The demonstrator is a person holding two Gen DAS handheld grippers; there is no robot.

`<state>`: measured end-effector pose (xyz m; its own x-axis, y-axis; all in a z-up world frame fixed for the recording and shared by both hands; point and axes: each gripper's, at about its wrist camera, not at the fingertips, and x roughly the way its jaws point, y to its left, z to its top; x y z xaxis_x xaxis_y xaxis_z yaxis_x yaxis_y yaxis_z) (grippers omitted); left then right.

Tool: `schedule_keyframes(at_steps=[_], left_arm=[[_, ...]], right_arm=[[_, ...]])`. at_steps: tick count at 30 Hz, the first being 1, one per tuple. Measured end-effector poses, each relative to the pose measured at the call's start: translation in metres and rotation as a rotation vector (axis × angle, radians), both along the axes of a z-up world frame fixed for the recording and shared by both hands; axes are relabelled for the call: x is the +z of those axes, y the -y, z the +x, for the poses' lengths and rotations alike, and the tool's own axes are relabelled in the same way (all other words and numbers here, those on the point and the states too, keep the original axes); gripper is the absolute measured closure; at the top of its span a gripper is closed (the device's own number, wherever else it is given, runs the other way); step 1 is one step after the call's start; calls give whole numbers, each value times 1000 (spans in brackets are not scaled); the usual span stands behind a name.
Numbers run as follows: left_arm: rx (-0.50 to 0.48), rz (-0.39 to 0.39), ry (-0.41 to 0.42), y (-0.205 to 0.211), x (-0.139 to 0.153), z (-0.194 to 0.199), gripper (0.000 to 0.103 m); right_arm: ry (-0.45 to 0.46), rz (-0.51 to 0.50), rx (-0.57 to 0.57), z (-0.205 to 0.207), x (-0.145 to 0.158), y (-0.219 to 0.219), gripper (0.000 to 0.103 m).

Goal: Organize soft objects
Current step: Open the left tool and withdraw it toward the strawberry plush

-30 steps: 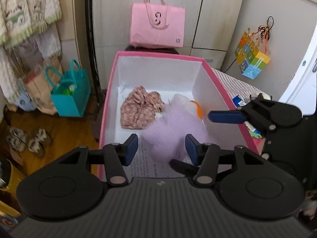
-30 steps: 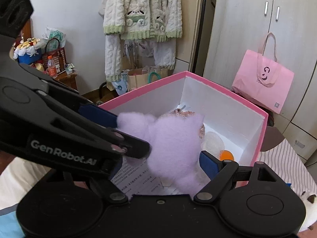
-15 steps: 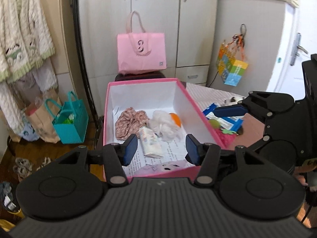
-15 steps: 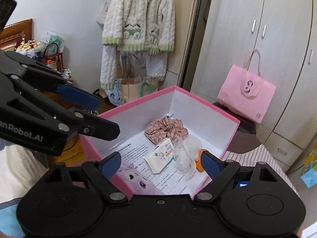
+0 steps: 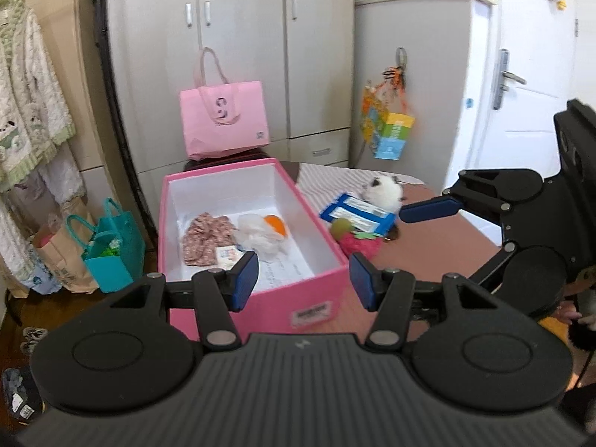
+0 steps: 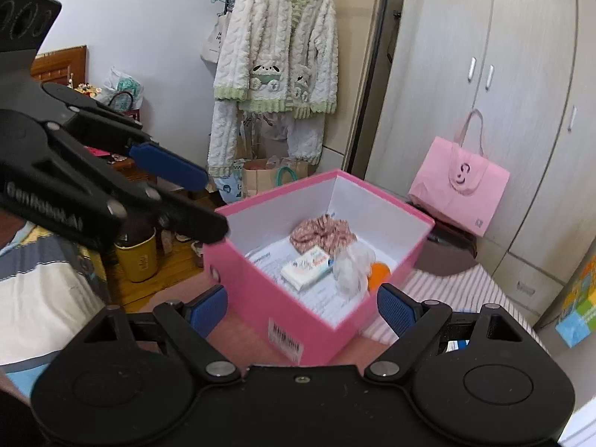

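Left wrist view: the open pink cardboard box [image 5: 316, 290] stands on the brown tabletop [image 5: 439, 246]; inside lie a floral fabric scrunchie [image 5: 206, 231], a small white tissue pack [image 5: 228, 255] and a white fluffy toy with an orange patch [image 5: 264, 232]; just right of the box on the tabletop sit a blue-and-white packet [image 5: 357, 212], a black-and-white plush [image 5: 385, 188] and a red-and-green soft toy [image 5: 354, 240]; the left gripper [image 5: 303, 279] has its blue pads apart, empty; the right gripper [image 6: 301, 307] gapes wide, empty.
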<state>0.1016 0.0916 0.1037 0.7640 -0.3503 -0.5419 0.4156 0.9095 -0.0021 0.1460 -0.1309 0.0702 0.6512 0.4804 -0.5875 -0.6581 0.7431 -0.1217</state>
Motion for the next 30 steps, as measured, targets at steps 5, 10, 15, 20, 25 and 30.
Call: schedule_keyframes(at_steps=[5, 10, 15, 20, 25, 30], left_arm=[[-56, 7, -16, 16, 4, -16, 50], [-102, 23, -34, 38, -2, -22, 50], [-153, 34, -81, 67, -15, -12, 50], [-159, 55, -118, 97, -34, 7, 50], [-132, 52, -121, 121, -54, 26, 50], [-66, 47, -100, 141, -71, 48, 50]], right_arm=[[-34, 43, -37, -20, 0, 45, 13], [-39, 92, -121, -32, -4, 96, 13], [-46, 135, -203, -32, -17, 139, 13], [-55, 162, -214, -24, -36, 164, 13], [-62, 195, -229, -5, -47, 182, 13], [-88, 255, -201, 22, -51, 185, 14]])
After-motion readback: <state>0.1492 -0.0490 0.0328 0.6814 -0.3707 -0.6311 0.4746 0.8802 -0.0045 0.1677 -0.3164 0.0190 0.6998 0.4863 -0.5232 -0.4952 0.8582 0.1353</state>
